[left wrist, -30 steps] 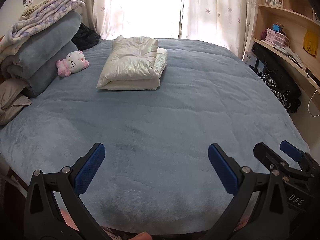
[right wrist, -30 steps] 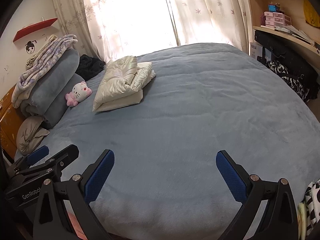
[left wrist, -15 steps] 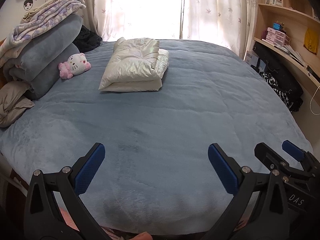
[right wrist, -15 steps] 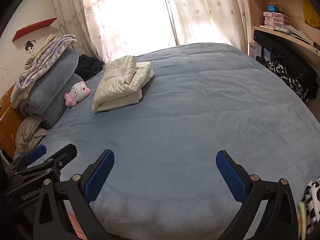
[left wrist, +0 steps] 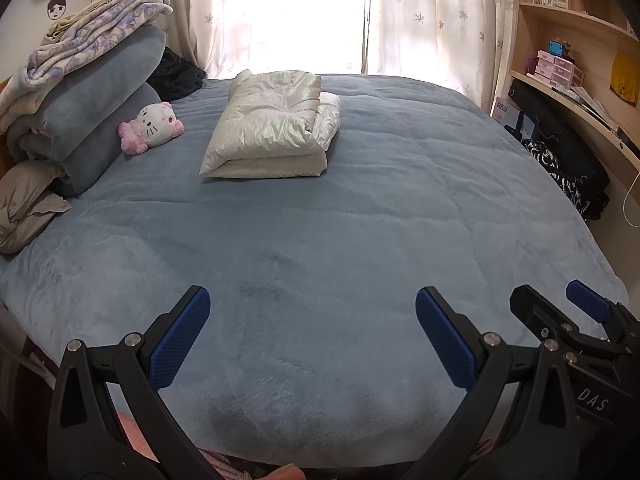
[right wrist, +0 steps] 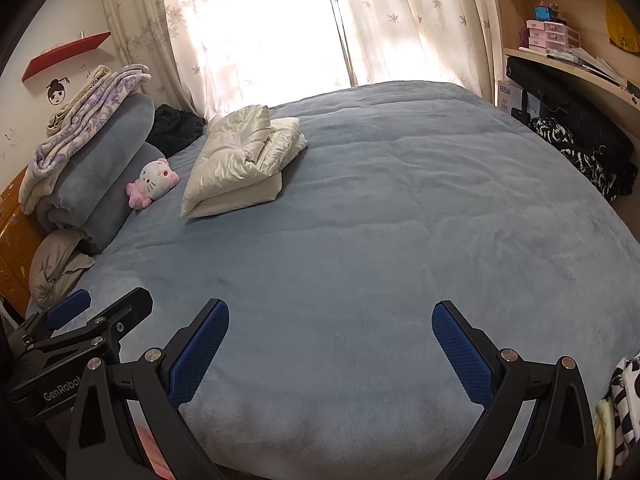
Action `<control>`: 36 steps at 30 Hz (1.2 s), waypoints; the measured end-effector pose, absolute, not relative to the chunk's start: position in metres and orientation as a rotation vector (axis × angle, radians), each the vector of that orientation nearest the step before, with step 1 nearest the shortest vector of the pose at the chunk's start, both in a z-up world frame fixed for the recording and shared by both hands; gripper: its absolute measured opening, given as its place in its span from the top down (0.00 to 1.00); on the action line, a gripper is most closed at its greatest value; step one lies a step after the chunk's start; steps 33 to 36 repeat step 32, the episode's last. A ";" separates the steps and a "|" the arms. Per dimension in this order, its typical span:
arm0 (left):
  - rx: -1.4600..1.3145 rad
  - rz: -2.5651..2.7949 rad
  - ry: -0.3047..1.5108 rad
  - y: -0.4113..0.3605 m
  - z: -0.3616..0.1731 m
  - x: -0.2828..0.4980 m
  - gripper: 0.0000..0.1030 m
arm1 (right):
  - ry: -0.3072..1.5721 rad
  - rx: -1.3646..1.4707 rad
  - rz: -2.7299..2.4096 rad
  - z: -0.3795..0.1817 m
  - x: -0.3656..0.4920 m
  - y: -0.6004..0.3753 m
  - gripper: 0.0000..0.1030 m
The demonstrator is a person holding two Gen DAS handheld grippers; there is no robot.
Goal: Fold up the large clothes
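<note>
Sunlit curtains back a bed [left wrist: 360,240] spread with a blue-grey plush cover, bare across its near half. Along the bed's left edge a stack of rolled grey blankets [left wrist: 96,96] sits under a patterned throw [left wrist: 92,40], with a crumpled beige cloth [left wrist: 28,204] at its foot and a pink-and-white plush cat [left wrist: 150,124] leaning on it toward the far left corner. Just right of the toy, well in from the far edge, lies the cream puffy garment [left wrist: 272,128], folded into a thick rectangle with a second layer showing along its right side. By the look of it the fold is finished, or nearly, so the step in hand is either a last tidy or fetching the next piece. Both tools hover over the near edge: the left gripper [left wrist: 312,328] has its jaws spread wide and holds nothing, and the right gripper [right wrist: 330,340], just beside it, is equally wide and empty. To do this well, I would reach both in low and level, take the two near corners of the bundle together, and pinch only the top layer if squaring it, since slick padded fabric likely springs open. A black-and-white patterned cloth [right wrist: 624,396] at the near right corner may be next.
</note>
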State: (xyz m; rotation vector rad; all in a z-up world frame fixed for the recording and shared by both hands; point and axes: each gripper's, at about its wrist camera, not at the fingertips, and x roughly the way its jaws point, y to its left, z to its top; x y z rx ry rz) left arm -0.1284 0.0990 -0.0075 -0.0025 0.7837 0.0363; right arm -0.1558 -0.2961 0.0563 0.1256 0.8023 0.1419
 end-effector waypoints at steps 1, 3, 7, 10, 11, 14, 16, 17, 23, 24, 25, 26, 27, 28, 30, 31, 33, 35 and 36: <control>-0.002 0.036 0.784 0.099 -0.008 -0.128 0.01 | 0.803 0.125 0.142 0.056 -0.155 -0.296 0.00; -0.001 0.036 0.782 0.099 -0.008 -0.128 0.01 | 0.802 0.125 0.142 0.056 -0.155 -0.296 0.00; 0.001 0.037 0.784 0.100 -0.009 -0.127 0.01 | 0.806 0.126 0.142 0.055 -0.155 -0.296 0.00; 0.002 0.038 0.787 0.102 -0.011 -0.127 0.02 | 0.810 0.126 0.140 0.052 -0.154 -0.294 0.00; 0.002 0.039 0.789 0.102 -0.012 -0.127 0.02 | 0.812 0.127 0.138 0.051 -0.154 -0.292 0.00; 0.008 0.041 0.790 0.104 -0.014 -0.127 0.02 | 0.815 0.128 0.133 0.049 -0.155 -0.289 0.00; 0.004 0.039 0.791 0.104 -0.014 -0.126 0.02 | 0.815 0.127 0.133 0.049 -0.154 -0.289 0.00; 0.004 0.038 0.793 0.104 -0.015 -0.126 0.02 | 0.816 0.126 0.132 0.048 -0.154 -0.288 0.00; 0.019 0.044 0.790 0.106 -0.016 -0.125 0.02 | 0.824 0.122 0.126 0.042 -0.150 -0.284 0.00; 0.021 0.044 0.791 0.107 -0.017 -0.124 0.02 | 0.825 0.121 0.124 0.041 -0.150 -0.283 0.00; 0.021 0.044 0.792 0.106 -0.017 -0.124 0.02 | 0.827 0.120 0.123 0.040 -0.150 -0.282 0.00; 0.021 0.045 0.795 0.108 -0.018 -0.125 0.02 | 0.829 0.120 0.121 0.039 -0.150 -0.281 0.00; 0.021 0.045 0.795 0.108 -0.018 -0.125 0.02 | 0.832 0.119 0.122 0.038 -0.149 -0.281 0.00; 0.023 0.045 0.797 0.108 -0.019 -0.124 0.02 | 0.834 0.119 0.121 0.037 -0.148 -0.280 0.00; 0.026 0.045 0.803 0.108 -0.022 -0.122 0.02 | 0.841 0.117 0.119 0.034 -0.146 -0.278 0.00; 0.026 0.045 0.806 0.110 -0.023 -0.122 0.02 | 0.843 0.116 0.118 0.033 -0.146 -0.278 0.00; 0.026 0.043 0.809 0.111 -0.024 -0.119 0.02 | 0.845 0.115 0.117 0.031 -0.145 -0.277 0.00; 0.026 0.043 0.809 0.111 -0.024 -0.119 0.02 | 0.845 0.115 0.117 0.031 -0.145 -0.277 0.00; 0.026 0.043 0.809 0.111 -0.024 -0.119 0.02 | 0.845 0.115 0.117 0.031 -0.145 -0.277 0.00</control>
